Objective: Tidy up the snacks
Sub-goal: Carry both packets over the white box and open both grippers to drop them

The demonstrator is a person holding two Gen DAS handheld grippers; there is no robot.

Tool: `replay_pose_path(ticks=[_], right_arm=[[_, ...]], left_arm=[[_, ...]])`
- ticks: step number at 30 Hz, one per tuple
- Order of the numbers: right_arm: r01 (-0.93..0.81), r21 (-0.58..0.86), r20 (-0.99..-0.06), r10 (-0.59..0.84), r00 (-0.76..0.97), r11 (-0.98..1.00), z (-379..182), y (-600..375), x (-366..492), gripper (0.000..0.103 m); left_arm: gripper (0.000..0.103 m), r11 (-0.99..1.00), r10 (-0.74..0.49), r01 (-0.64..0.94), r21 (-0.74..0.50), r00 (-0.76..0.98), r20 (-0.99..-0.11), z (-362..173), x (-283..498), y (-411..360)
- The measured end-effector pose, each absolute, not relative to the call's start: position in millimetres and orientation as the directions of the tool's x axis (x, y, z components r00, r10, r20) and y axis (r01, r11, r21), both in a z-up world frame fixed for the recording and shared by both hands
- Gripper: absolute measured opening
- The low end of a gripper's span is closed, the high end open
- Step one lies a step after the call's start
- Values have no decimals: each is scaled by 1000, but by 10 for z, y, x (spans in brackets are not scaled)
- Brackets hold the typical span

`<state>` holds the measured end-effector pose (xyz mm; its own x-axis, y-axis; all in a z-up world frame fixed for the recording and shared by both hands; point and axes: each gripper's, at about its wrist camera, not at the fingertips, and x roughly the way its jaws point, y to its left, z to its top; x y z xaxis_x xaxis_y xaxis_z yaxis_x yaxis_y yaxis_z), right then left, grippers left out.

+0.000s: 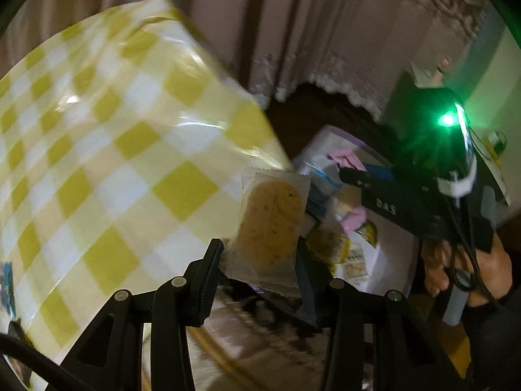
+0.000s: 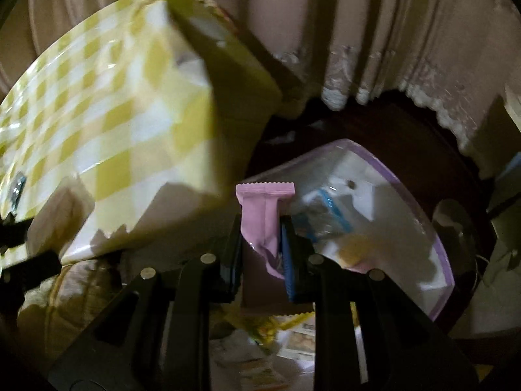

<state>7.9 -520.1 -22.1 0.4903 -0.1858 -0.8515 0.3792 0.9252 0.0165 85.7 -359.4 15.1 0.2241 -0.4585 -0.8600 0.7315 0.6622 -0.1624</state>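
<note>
In the left wrist view, the left gripper (image 1: 260, 260) sits at the lower centre of the frame, its jaws pinching a clear-wrapped cookie (image 1: 270, 221) by the lower part of the packet, so the round, speckled biscuit stands up above the fingertips. Filling the left half of that frame is a table under a yellow-and-white checked cloth (image 1: 107, 150), its corner ending just beside the top of the packet. To the right of the cookie, at centre right, lies a white bin with a lilac rim (image 1: 384, 238) holding a jumble of small snack packets (image 1: 329, 247) in pink, blue and yellow wrappers. Above the bin, on the right side of the frame, the right gripper (image 1: 345, 172) reaches in from the right, a green light glowing on its body, with the person's hand (image 1: 462, 267) wrapped around its handle at lower right. In the right wrist view, that gripper (image 2: 260, 244) has its jaws pressed closely onto a pink snack packet (image 2: 263, 215), whose crimped top edge stands upright above the fingertips at the centre of the frame. The lilac-rimmed bin (image 2: 436, 254) lies right of the packet, a blue-and-clear wrapper (image 2: 325, 211) visible inside it. The checked table fills the upper left, and pale pleated curtains (image 2: 325, 32) hang across the top. Both views are blurred.
</note>
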Motion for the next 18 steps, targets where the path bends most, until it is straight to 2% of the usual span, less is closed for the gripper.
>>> replay_pose_path(ticks=[15, 18], right_arm=[[474, 16, -881, -211, 422, 881, -403, -5626, -113, 26], [481, 20, -884, -209, 418, 877, -400, -5652, -128, 30]], left_arm=[[47, 520, -373, 842, -140, 77, -925, -150, 580, -4316], [49, 514, -369, 844, -154, 55, -928, -183, 579, -4336]])
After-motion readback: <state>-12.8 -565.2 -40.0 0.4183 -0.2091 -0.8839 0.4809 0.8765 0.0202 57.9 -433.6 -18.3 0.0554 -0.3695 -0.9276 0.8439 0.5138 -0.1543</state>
